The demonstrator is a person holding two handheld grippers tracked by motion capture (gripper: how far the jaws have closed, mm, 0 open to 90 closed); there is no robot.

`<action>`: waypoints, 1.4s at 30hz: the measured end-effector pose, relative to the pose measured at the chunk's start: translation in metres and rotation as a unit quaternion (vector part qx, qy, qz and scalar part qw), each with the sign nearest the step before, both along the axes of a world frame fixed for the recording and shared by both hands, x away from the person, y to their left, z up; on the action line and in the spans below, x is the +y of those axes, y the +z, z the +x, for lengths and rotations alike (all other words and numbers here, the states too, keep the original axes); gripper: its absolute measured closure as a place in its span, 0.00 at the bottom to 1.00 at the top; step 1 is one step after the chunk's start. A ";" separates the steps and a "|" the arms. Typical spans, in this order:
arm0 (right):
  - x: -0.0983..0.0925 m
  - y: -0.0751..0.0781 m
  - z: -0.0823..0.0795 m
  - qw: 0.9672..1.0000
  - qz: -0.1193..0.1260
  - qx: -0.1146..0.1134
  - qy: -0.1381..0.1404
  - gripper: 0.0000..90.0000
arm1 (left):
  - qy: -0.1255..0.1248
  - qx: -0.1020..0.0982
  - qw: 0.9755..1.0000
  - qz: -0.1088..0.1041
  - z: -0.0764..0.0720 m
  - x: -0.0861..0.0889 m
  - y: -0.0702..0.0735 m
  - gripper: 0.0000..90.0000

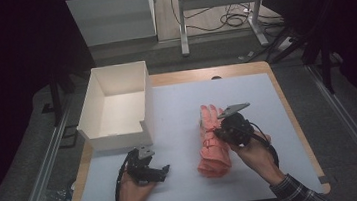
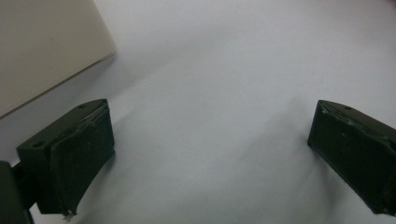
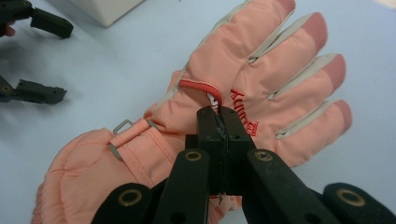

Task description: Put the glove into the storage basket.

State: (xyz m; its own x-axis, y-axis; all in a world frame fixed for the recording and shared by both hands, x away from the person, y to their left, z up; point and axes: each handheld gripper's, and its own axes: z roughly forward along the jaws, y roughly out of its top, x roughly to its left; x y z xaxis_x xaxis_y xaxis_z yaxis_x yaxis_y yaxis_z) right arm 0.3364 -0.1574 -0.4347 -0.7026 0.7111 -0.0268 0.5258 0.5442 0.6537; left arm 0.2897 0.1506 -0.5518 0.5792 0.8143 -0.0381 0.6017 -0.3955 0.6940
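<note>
We are holding our right gripper point(image 3: 219, 112), fingers together and pinching a small tab on the pink glove point(image 3: 243, 79) lying toward the worktop's point(image 1: 177, 105) near right edge, while our left gripper point(image 1: 146, 167) is resting near the white box point(image 1: 116, 104), fingers apart.

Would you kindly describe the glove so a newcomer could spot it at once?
On the white table, look right of the open white box. The glove lies flat there, fingers pointing away from the person. It is the one soft, salmon-pink thing, with red lettering.
</note>
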 end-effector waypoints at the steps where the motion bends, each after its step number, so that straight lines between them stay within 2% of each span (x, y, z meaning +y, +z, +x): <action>1: 0.000 0.000 0.000 1.000 0.000 0.000 0.000 0.99 | 0.000 0.000 1.000 0.000 0.000 0.000 0.000 0.01; 4: -0.001 -0.012 0.001 1.000 0.004 0.004 -0.003 0.98 | 0.000 0.000 1.000 0.000 0.000 0.000 0.000 0.01; 11: -0.002 -0.028 0.000 1.000 0.000 0.006 -0.005 0.98 | 0.000 -0.001 1.000 0.000 0.000 0.000 0.000 0.01; 13: -0.002 -0.031 0.001 1.000 0.006 0.007 -0.003 0.97 | 0.000 -0.001 1.000 0.000 0.000 0.000 0.000 0.01; 19: -0.006 -0.029 0.000 1.000 0.019 0.002 0.005 0.91 | 0.000 0.000 1.000 0.000 0.000 0.000 0.000 0.01; 21: -0.012 -0.023 -0.001 0.999 0.035 -0.010 0.008 0.82 | 0.000 0.000 1.000 0.000 0.000 0.000 0.000 0.01; 22: -0.014 -0.021 -0.001 0.999 0.035 -0.016 0.008 0.80 | 0.000 0.000 1.000 0.000 0.000 0.000 0.000 0.01; 25: -0.018 -0.017 -0.003 0.999 0.039 -0.024 0.006 0.77 | 0.000 0.000 1.000 0.000 0.000 0.000 0.000 0.01; 30: -0.035 -0.007 -0.006 0.998 0.050 -0.041 -0.002 0.73 | 0.000 0.000 1.000 0.000 0.000 0.000 0.000 0.01; 35: -0.048 -0.010 -0.008 0.997 0.057 -0.042 -0.006 0.72 | 0.001 0.001 1.000 -0.001 0.000 0.000 0.000 0.01; 42: -0.069 -0.038 -0.018 0.997 0.071 -0.031 -0.003 0.72 | -0.001 0.001 1.000 0.001 0.000 0.000 0.000 0.01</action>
State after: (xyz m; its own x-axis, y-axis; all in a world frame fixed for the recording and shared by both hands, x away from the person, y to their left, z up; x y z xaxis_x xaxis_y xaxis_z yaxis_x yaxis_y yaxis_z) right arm 0.3188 -0.2263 -0.4727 -0.6990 0.7145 0.0311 0.4849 0.4416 0.7549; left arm 0.2897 0.1507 -0.5518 0.5802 0.8136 -0.0374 0.6026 -0.3979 0.6918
